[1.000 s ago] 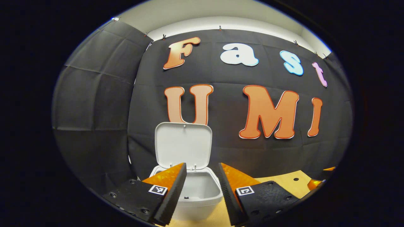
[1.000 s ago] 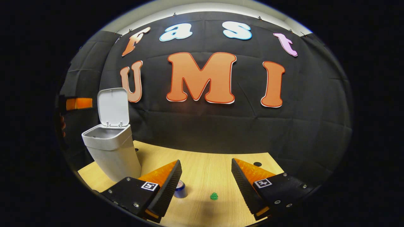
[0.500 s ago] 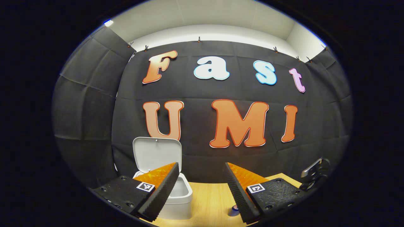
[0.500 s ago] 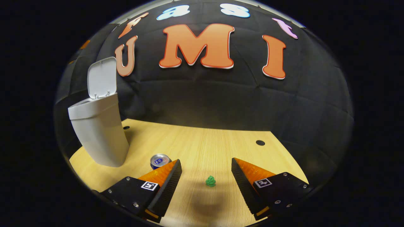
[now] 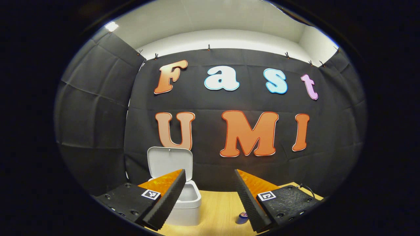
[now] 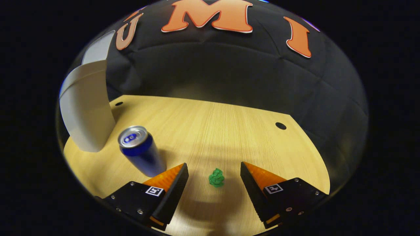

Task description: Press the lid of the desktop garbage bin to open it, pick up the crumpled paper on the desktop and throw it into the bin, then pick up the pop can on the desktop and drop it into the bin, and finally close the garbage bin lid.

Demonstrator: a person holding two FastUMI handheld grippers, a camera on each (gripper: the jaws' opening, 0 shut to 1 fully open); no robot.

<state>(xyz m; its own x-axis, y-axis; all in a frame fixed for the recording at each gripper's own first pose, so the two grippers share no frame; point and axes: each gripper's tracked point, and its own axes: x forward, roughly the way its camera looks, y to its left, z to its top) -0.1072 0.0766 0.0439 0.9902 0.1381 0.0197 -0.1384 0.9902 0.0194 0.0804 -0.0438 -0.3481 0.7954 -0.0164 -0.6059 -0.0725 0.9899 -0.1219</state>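
**Observer:** Where do we stand on the job?

**Operator:** As I read it, step one is done. The bin (image 5: 183,205) stands on the desk (image 6: 229,131) with its lid (image 5: 169,160) tipped up and the mouth open. Nothing else is finished: the crumpled paper (image 6: 216,178) lies on the wood and the pop can (image 6: 141,150) stands upright beside it. So the paper, the can and the lid closing are all left.

**Observer:** What are your grippers doing?

**Operator:** My right gripper (image 6: 214,175) hangs over the paper with its fingers spread wide and nothing held. In the right gripper view the green ball sits between the two fingers, clear of both. My left gripper (image 5: 209,193) is also wide open and empty, held up off the desk and facing the bin, which is partly hidden by its near finger.

**Observer:** Anything in the way?

**Operator:** The can is my main worry. It stands just off the right gripper's inner finger, between the paper and the bin, so I judge a careless descent or a low carry could knock it over. I also see two small round holes in the desktop, both well apart from the paper.
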